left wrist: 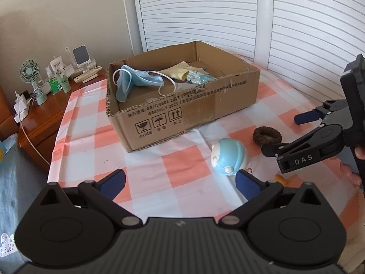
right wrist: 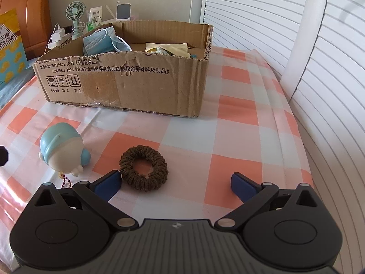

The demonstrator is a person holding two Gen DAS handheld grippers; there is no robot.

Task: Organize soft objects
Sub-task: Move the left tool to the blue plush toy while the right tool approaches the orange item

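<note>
Checked cloth (right wrist: 237, 116) (pink-white): cardboard box (right wrist: 146, 84), toy (right wrist: 61, 148), scrunchie (right wrist: 143, 171).

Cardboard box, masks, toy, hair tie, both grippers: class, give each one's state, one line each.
Cardboard box: open-topped, front wall dented.
Face masks: crumpled inside the box.
Yellow cloth: inside the box.
Blue toy: tipped over on the tablecloth.
Brown hair tie: flat on the tablecloth, ungripped.
Left gripper: open, empty.
Right gripper: open, empty.

The brown corrugated cardboard box (right wrist: 127, 80) looks matt and torn along its rim. The dark brown knitted hair scrunchie (right wrist: 143, 170) looks rough and woolly beside the smooth, glossy blue-and-white plastic toy figure (right wrist: 61, 148) on the checked pink-and-white cloth (right wrist: 239, 137).
</note>
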